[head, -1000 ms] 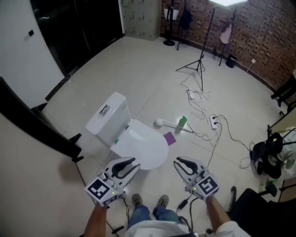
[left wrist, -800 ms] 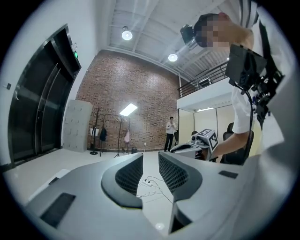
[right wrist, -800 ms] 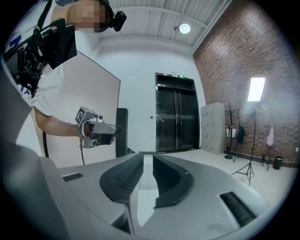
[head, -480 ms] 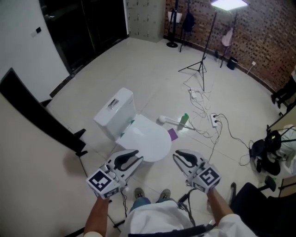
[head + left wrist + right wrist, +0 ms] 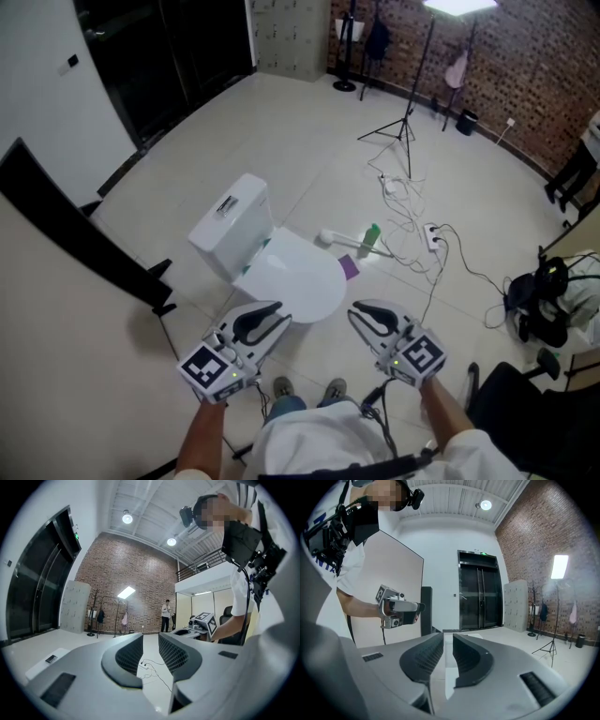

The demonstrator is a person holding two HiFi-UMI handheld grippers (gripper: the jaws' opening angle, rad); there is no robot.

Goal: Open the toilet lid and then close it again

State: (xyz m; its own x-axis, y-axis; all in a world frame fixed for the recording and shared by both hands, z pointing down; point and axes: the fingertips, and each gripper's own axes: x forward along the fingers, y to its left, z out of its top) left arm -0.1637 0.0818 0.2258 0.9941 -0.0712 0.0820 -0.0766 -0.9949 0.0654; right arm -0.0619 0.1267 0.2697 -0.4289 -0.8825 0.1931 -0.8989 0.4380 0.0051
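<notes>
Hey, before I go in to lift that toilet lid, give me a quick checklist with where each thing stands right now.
1. Toilet lid down on the bowl: ok.
2. Nothing lying on the lid: ok.
3. Left gripper empty, jaws apart: ok.
4. Right gripper empty: ok, only a narrow gap between its jaws.
5. A gripper at the lid's front edge: not ok, neither touches it.
6. Gap under the lid's rim for a jaw: cannot tell.
</notes>
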